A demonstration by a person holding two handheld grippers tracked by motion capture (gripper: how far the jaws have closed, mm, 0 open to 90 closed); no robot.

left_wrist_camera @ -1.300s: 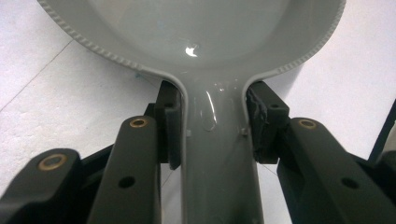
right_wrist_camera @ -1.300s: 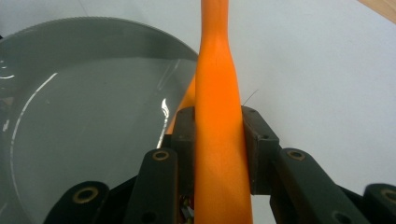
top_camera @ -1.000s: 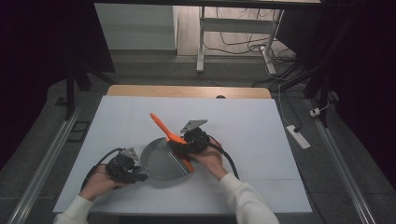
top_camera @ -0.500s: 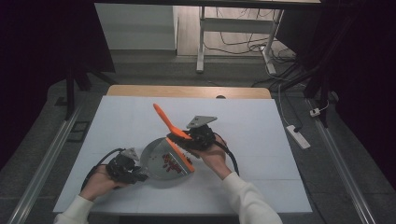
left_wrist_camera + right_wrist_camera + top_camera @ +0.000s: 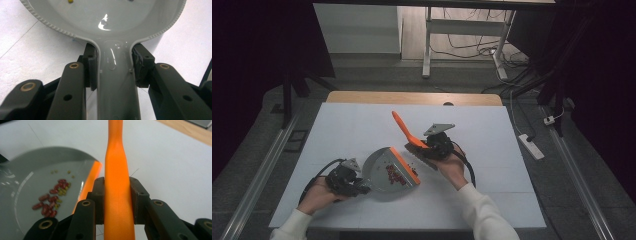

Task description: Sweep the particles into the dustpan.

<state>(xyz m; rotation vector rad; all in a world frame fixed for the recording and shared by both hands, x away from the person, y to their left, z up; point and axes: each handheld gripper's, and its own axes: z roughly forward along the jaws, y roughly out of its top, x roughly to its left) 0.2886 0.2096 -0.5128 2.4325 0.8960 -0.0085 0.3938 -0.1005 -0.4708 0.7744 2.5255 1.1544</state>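
Observation:
A grey dustpan (image 5: 382, 167) with an orange lip (image 5: 404, 165) lies on the white table, holding a small heap of red and yellow beans (image 5: 395, 173). My left gripper (image 5: 358, 186) is shut on the dustpan's handle (image 5: 115, 82); the pads press both its sides. My right gripper (image 5: 431, 146) is shut on an orange brush handle (image 5: 402, 125), which points up and to the back left. The brush head sits just right of the lip, mostly hidden by the gripper. The right gripper view looks along the handle (image 5: 116, 170), with the pan (image 5: 27, 180) and beans (image 5: 51, 200) at its left.
The white tabletop (image 5: 512, 150) has open surface on all sides of the dustpan. A wooden strip (image 5: 412, 97) runs along the far edge. On the floor to the right lies a white power strip (image 5: 530, 146). A metal stand (image 5: 427, 45) is behind the table.
The right gripper and brush have moved right, off the dustpan to just beyond its lip. The beans now lie uncovered in the pan. The left gripper has barely moved.

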